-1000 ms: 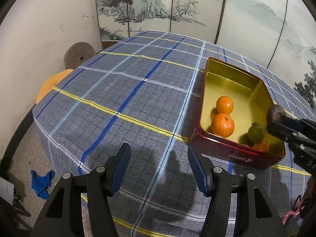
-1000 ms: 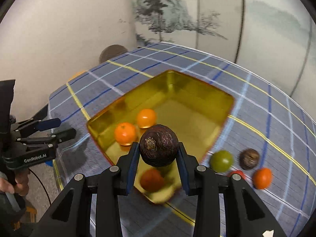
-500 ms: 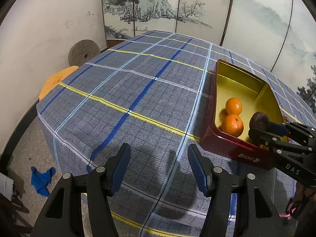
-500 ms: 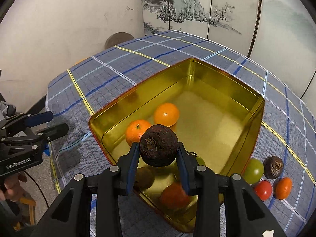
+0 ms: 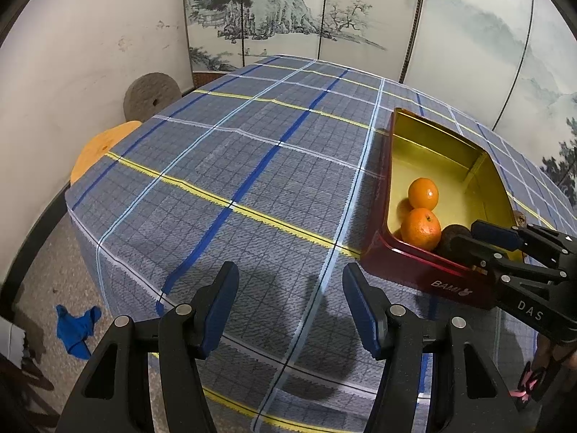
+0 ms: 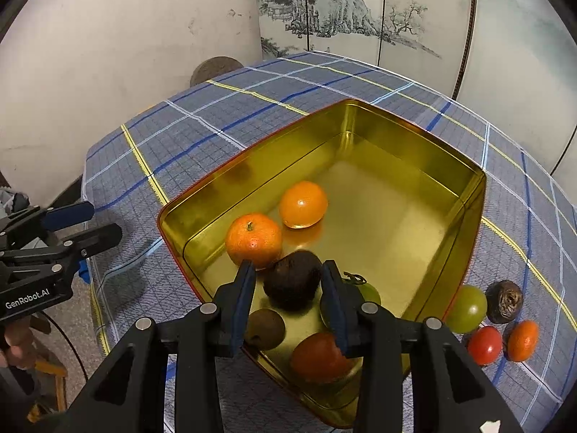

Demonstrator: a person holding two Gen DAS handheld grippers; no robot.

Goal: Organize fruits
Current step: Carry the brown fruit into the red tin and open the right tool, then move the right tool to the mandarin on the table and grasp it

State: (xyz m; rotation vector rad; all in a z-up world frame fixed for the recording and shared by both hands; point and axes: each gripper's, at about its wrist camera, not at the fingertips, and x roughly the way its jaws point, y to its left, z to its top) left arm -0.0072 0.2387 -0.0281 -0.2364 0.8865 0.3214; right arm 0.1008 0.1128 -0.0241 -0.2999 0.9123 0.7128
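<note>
our right gripper (image 6: 288, 301) stood parted, the dark fruit (image 6: 293, 279) loose between its fingers, inside the tin (image 6: 414, 137) beside an orange (image 6: 253, 240); four fruits lay to its right, far from our left gripper (image 5: 290, 310), spread wide and empty.

Black hand-held gripper (image 5: 290, 301) – blue pads (image 5: 220, 305)

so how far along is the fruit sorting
About halfway. Five fruits already lie in the gold tin, including two oranges. The right claw has opened around a dark brown fruit inside the tin. Four pieces wait on the cloth beside it, such as a green fruit. The left claw is open and idle.
</note>
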